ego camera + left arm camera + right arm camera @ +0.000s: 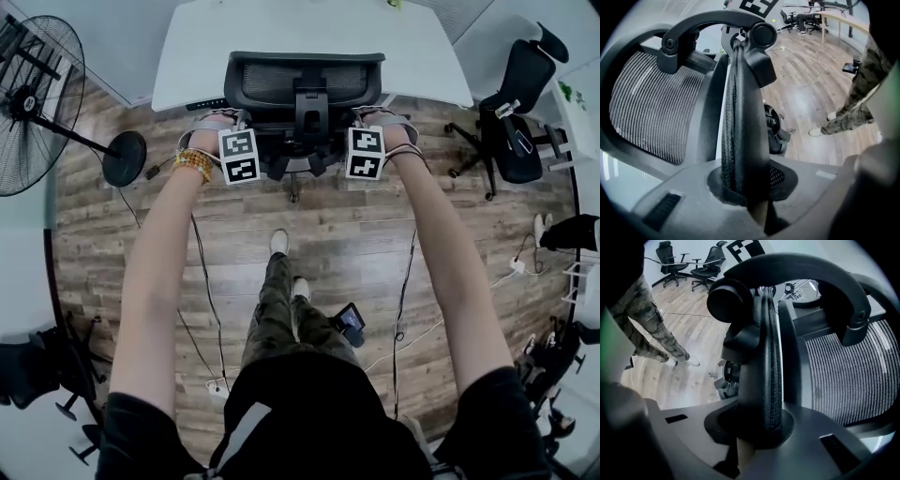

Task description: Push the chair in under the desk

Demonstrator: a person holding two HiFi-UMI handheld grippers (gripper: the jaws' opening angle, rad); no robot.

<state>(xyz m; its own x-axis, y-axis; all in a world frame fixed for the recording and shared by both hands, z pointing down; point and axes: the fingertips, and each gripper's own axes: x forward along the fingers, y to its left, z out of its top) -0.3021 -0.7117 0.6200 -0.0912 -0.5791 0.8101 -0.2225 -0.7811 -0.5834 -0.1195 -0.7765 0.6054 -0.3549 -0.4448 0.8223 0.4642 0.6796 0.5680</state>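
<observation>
Head view: left claw [212,122] and right claw [384,118] seemingly clamp chair [305,82].

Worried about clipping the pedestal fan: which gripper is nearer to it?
Left. The left gripper grips the backrest edge of the office chair on the side towards the pedestal fan; the right gripper grips the opposite edge, a backrest's width farther away.

Chair [304,84] before desk [309,23], seemingly partly under
</observation>
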